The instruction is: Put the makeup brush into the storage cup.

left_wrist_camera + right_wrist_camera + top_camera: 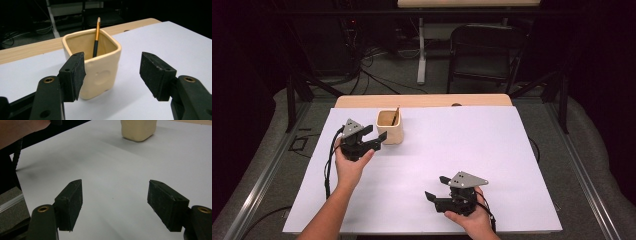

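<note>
A cream square ceramic cup (389,127) stands on the white sheet (452,150) at the back left. A thin black-and-gold stick with a pale tip (395,116) leans inside it. My left gripper (375,133) is held just left of the cup, its jaws open and pointing at it. In the left gripper view the cup (100,67) stands just beyond the pads (75,75), nearer the left one, with the stick (96,40) upright inside; no pad presses on it. My right gripper (435,187) rests near the front edge, open over bare sheet (115,170), with the cup (138,128) far off.
The sheet covers a wooden table whose bare far edge (422,100) shows behind the cup. A dark folding chair (484,50) and a table leg (422,55) stand beyond it. Metal rails (267,170) run along both sides. Cables trail from each gripper.
</note>
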`<state>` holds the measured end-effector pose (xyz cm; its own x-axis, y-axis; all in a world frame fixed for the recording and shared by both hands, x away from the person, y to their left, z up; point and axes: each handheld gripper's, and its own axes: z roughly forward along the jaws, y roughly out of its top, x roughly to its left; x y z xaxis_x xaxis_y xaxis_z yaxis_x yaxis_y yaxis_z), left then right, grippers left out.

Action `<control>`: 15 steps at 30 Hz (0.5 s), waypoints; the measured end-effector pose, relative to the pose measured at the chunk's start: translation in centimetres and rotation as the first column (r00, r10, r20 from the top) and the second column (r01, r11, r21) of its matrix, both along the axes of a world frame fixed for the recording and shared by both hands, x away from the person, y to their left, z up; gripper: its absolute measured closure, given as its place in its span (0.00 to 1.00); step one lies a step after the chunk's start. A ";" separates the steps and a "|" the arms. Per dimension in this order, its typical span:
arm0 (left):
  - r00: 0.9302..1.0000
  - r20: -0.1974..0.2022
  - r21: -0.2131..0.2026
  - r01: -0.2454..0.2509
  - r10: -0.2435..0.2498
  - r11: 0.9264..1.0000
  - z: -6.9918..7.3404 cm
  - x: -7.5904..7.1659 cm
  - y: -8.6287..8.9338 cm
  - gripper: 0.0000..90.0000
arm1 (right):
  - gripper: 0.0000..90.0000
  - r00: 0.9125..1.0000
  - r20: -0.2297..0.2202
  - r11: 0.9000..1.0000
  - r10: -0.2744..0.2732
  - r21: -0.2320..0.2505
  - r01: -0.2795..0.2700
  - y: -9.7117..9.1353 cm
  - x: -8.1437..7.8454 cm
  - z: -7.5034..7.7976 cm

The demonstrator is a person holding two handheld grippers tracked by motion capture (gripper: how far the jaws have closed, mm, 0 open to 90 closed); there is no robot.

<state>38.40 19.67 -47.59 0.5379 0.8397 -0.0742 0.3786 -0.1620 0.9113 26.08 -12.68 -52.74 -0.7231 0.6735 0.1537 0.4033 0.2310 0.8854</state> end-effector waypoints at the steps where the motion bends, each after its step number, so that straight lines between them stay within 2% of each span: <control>1: 1.000 -0.001 0.004 0.010 -0.010 1.000 0.0 -0.2 0.0 0.41 | 0.31 1.000 0.001 1.000 0.000 -0.001 0.000 0.0 0.0 0.0; 9: 1.000 0.002 -0.001 0.021 -0.021 1.000 0.0 -0.6 -0.2 0.40 | 0.31 1.000 0.004 1.000 0.002 -0.002 -0.002 0.0 -0.1 0.0; 10: 0.998 0.011 0.017 0.054 -0.054 0.998 0.0 -1.5 -0.5 0.40 | 0.31 1.000 0.004 1.000 0.002 -0.002 -0.002 0.0 -0.1 0.0; 12: 0.998 0.011 0.017 0.054 -0.054 0.998 0.0 -1.5 -0.5 0.38 | 0.31 1.000 0.002 1.000 0.003 -0.002 -0.003 0.0 -0.1 0.0; 15: 0.997 0.017 0.007 0.072 -0.073 0.997 0.0 -2.6 -0.4 0.35 | 0.31 1.000 0.002 1.000 0.002 -0.001 -0.002 0.0 -0.1 0.0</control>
<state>35.79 19.25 -47.54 0.5986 0.7988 -0.0592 0.3495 -0.1939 0.9167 26.03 -12.69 -52.74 -0.7248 0.6722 0.1510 0.4008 0.2330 0.8861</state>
